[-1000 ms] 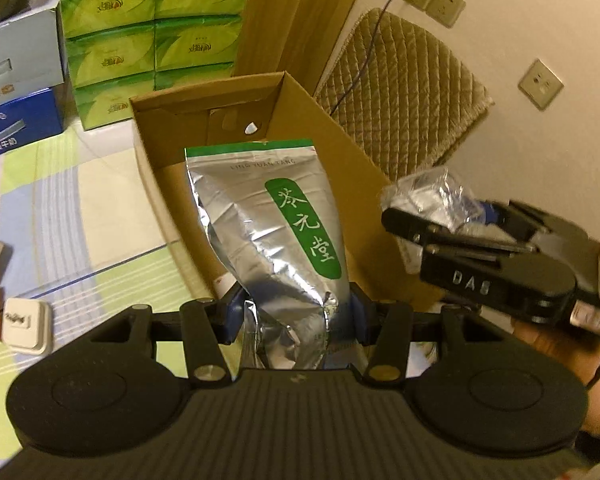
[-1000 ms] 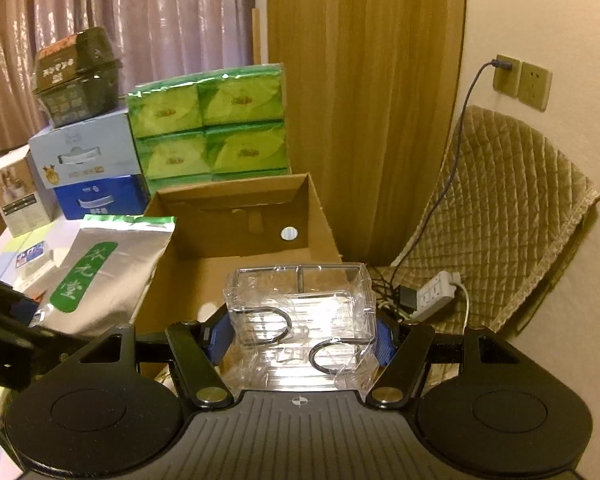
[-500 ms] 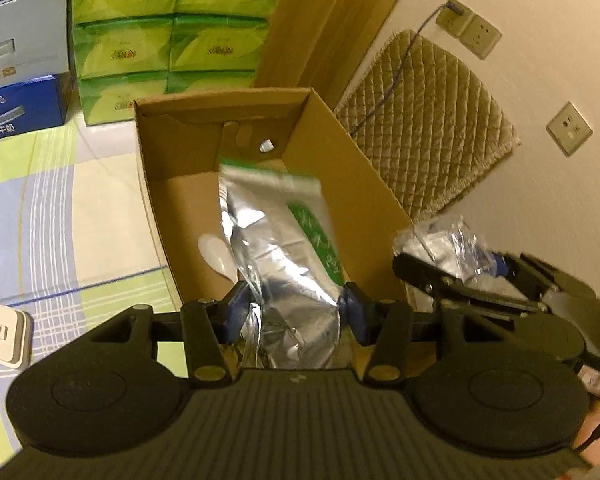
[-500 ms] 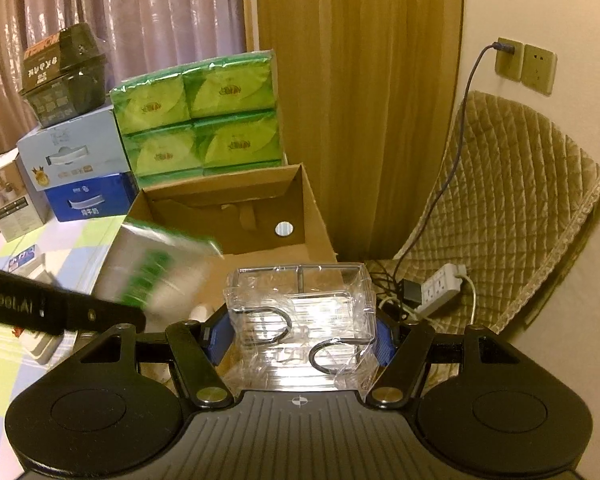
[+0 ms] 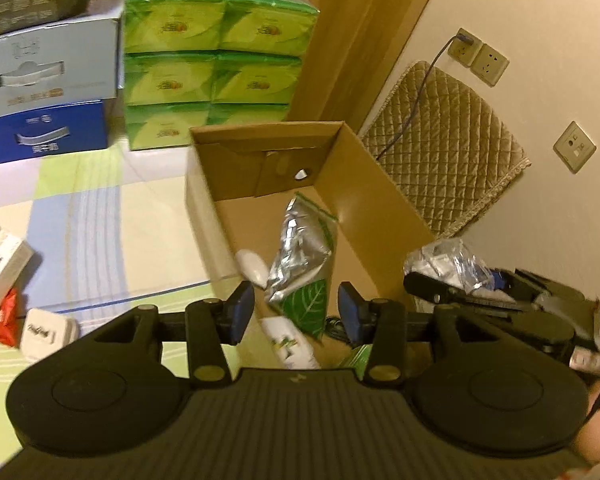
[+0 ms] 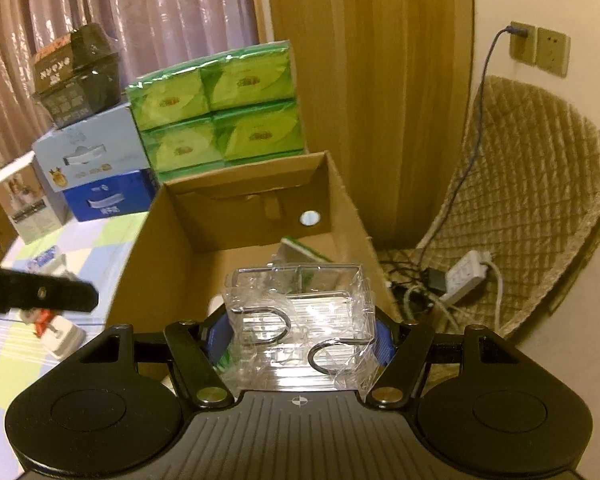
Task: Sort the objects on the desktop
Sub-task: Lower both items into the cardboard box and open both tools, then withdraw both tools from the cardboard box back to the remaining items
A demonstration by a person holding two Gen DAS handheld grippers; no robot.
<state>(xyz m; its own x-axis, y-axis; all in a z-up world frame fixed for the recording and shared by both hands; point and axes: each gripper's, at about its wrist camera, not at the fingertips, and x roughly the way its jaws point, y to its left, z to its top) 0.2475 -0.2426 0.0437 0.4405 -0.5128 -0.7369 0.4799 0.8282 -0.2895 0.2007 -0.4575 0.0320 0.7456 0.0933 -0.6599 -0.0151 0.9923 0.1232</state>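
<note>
Dropped from the left gripper (image 5: 296, 314), whose jaws now stand apart and empty, the crinkled silver pouch (image 5: 300, 256) with green label lies inside the cardboard box (image 5: 376, 216). Right gripper (image 6: 300, 340) clamps a clear-wrapped packet (image 6: 300, 320).

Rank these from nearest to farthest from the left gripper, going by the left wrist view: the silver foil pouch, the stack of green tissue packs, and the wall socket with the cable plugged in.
Measured from the left gripper:
1. Silver foil pouch: just ahead of the open jaws, inside the cardboard box.
2. Green tissue packs: beyond the box's far wall, ahead and left.
3. Wall socket: high on the wall, far right.
</note>
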